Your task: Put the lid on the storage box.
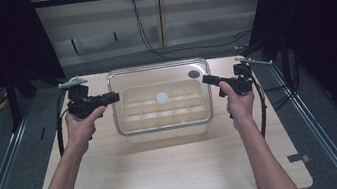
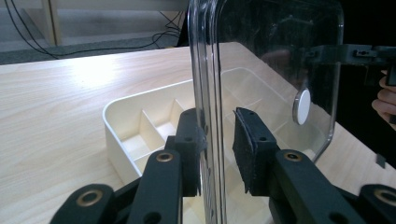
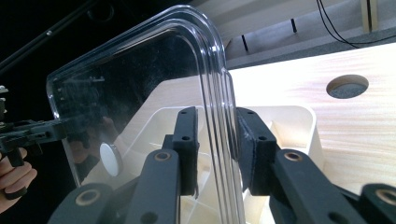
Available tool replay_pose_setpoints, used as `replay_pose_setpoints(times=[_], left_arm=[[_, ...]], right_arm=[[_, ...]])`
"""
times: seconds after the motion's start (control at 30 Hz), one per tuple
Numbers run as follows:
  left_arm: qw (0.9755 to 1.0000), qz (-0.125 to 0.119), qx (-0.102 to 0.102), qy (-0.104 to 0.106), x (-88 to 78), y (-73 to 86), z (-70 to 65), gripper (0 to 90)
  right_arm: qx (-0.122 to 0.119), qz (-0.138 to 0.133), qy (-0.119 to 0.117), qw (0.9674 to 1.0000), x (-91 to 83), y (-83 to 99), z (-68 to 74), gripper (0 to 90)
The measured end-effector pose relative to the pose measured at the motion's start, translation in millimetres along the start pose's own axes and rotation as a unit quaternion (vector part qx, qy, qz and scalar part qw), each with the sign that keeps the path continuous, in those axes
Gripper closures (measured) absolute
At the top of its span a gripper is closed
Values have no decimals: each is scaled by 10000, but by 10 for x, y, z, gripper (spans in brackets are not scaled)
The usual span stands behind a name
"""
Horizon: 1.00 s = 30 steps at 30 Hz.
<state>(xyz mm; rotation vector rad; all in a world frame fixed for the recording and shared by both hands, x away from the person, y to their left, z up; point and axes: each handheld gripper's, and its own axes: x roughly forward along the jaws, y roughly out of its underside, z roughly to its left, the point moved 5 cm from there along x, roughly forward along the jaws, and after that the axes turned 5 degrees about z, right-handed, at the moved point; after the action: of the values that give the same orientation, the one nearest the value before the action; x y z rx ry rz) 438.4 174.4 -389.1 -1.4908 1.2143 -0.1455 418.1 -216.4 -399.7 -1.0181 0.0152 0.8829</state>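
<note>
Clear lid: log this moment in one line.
left claw: shut on clear lid | right claw: shut on clear lid | lid above divided tray | wooden table

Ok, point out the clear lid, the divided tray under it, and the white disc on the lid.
clear lid (image 1: 118,79), high view, its far left corner.
divided tray (image 2: 112,135), left gripper view, its near outer wall.
white disc (image 3: 110,159), right gripper view, its round face.

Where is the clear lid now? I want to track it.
In the high view, the clear lid hangs mid-table over the divided tray, clamped between the left claw and right claw.
</note>
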Motion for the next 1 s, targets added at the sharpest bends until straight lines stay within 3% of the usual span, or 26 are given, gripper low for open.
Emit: replay_pose_setpoints(times=[0.4, 0.63, 1.0], left_arm=[[9999, 105, -72, -102, 132, -38, 87, 705], [9996, 204, -195, -95, 216, -28, 182, 691], [9988, 326, -343, -104, 358, -38, 313, 674]], right_arm=[[103, 85, 80, 9999, 106, -20, -118, 709], [-71, 294, 330, 9990, 185, -50, -144, 696], [19, 455, 439, 9980, 306, -41, -265, 682]])
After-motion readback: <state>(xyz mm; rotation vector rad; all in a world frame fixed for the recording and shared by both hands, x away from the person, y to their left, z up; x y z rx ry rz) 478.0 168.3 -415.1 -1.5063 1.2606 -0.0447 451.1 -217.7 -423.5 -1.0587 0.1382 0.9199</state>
